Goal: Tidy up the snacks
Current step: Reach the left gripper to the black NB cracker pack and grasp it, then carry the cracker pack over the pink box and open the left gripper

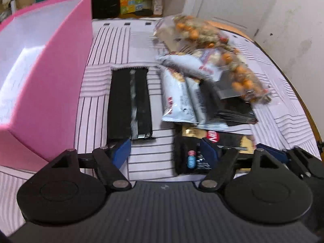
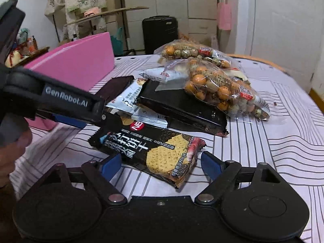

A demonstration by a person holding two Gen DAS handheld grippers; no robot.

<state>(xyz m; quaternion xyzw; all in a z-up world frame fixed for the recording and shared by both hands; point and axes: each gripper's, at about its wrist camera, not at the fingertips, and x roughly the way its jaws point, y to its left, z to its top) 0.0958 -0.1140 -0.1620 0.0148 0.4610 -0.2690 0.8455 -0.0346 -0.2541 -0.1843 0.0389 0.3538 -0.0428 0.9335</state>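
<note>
A black cracker pack (image 2: 158, 156) with a biscuit picture lies on the striped cloth, between the blue pads of my right gripper (image 2: 161, 165). The jaws stand open, a small gap showing on either side of the pack. My left gripper (image 1: 165, 152) is open low over the cloth. Its left pad sits at the near end of a long black pack (image 1: 129, 103), and its right pad overlaps the cracker pack (image 1: 192, 156). Further back lie grey-white bars (image 1: 178, 101), another black pack (image 2: 182, 109) and clear bags of orange and speckled balls (image 2: 212, 85).
An open pink box (image 1: 50, 81) stands at the left, close beside the long black pack. The table's orange rim (image 1: 303, 101) curves along the right. A hand (image 2: 12, 151) holds the left gripper. A black suitcase (image 2: 160, 32) and clutter stand behind the table.
</note>
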